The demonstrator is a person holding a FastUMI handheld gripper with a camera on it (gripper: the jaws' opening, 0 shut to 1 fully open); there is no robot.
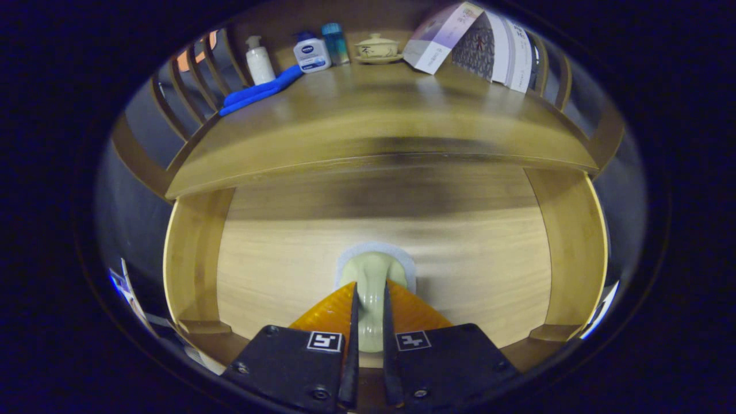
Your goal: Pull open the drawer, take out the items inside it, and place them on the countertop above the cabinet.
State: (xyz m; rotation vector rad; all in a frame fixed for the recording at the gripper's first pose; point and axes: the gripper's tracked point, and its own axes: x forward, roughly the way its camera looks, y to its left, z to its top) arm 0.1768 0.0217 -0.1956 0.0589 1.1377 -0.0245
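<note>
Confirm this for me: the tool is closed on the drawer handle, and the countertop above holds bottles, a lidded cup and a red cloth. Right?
Nearly. The cloth is blue, not red, as the gripper view shows. The rest holds: the tool is shut on the drawer handle, and the countertop holds bottles and a lidded cup.

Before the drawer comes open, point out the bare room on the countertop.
The countertop is bare across its front and middle. Its back edge is crowded: blue cloth, white bottles, lidded cup, tilted box. The tool is shut on the drawer knob.
</note>
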